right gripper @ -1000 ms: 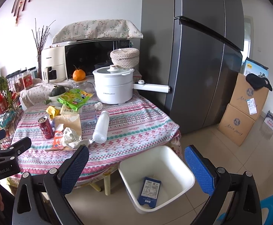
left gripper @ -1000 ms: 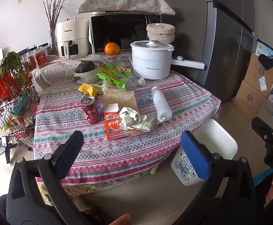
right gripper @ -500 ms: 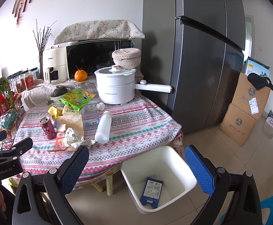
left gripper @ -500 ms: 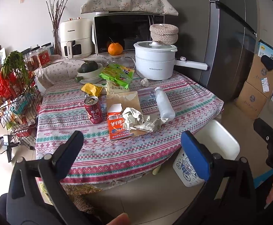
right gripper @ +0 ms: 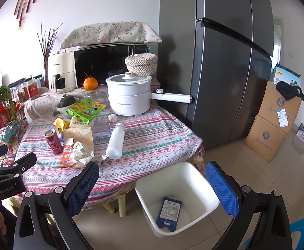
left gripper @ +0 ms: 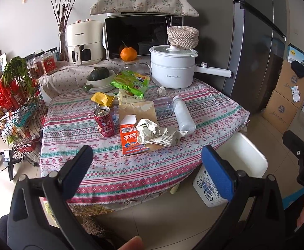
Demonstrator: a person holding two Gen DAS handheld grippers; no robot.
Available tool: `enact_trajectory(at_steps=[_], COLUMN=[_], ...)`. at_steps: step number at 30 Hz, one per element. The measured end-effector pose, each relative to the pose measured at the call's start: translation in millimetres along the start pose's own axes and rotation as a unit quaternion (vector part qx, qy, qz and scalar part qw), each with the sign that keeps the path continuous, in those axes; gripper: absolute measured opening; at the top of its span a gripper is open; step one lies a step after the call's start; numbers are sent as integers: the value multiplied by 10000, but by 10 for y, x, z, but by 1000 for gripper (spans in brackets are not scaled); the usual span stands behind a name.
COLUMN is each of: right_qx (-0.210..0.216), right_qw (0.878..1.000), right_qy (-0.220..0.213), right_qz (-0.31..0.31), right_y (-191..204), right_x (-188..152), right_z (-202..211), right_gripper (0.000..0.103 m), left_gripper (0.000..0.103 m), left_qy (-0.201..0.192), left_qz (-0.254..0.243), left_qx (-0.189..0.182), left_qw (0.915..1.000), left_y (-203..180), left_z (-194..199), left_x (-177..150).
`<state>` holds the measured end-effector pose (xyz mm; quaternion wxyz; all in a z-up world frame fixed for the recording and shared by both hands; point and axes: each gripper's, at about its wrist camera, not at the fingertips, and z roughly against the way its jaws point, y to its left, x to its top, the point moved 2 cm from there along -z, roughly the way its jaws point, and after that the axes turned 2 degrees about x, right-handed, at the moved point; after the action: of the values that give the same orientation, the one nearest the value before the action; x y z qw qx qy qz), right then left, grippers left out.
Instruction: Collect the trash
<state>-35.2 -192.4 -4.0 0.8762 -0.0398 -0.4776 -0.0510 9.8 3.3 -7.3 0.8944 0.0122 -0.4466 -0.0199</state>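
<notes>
Left wrist view shows the left hand-held gripper (left gripper: pixel 146 161) with its blue pads spread wide apart and holding nothing, hanging off the near edge of the worktop (left gripper: pixel 214 112). Ahead of it, well apart, lies the trash: a red can (left gripper: pixel 104 121) standing upright, an orange carton (left gripper: pixel 131 139) lying flat, crumpled paper (left gripper: pixel 150 130) touching the carton, and a white bottle (left gripper: pixel 183 117) on its side to the right. Right wrist view shows the right hand-held gripper (right gripper: pixel 152 184), also spread open and empty, poised above a white bin (right gripper: pixel 193 175) on the floor beside the worktop; a blue box (right gripper: pixel 169 213) lies in the bin's bottom.
</notes>
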Motion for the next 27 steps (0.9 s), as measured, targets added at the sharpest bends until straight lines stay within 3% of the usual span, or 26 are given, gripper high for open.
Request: enact_trajectory(at_steps=[27], right_qx=[-5], right_qw=[10000], right_qy=[68], right_qz=[-9], right_y=[12], right_x=[11], right_z=[-33], right_gripper=[103], left_gripper=[103], left_qy=[83], left_qz=[29], left_qx=[47], left_qw=[10000], left_y=[35], left_z=[-36], left_x=[-7])
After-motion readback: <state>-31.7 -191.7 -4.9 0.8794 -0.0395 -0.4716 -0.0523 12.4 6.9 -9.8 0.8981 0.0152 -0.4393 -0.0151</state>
